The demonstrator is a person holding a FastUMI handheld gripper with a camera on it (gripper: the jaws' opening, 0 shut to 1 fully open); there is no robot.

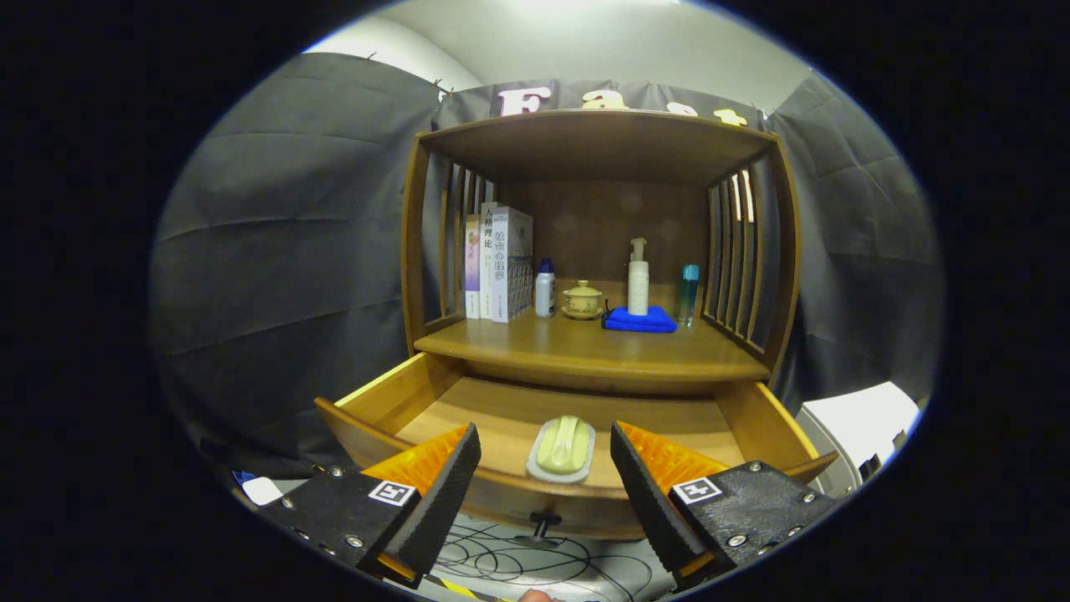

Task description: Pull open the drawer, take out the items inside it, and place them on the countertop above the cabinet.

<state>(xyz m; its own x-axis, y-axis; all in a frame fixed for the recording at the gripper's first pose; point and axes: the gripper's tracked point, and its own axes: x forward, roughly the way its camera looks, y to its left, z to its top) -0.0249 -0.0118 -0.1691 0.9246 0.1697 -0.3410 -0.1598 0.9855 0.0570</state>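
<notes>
Near the front edge of the open drawer [401,393] lay a pale green item on a small tray [562,450], centred between your fingers but beyond them. Descending carelessly, you risked striking the drawer's front edge or tipping the tray. Your gripper [545,485] was spread wide, holding and touching nothing. The countertop [535,343] waited above.

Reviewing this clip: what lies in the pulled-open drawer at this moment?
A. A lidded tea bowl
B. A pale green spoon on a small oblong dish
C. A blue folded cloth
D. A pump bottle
B: the pale green spoon rests on its small oblong dish on the open drawer floor, just ahead of the open gripper, between its spread fingers; nothing is gripped.
</notes>
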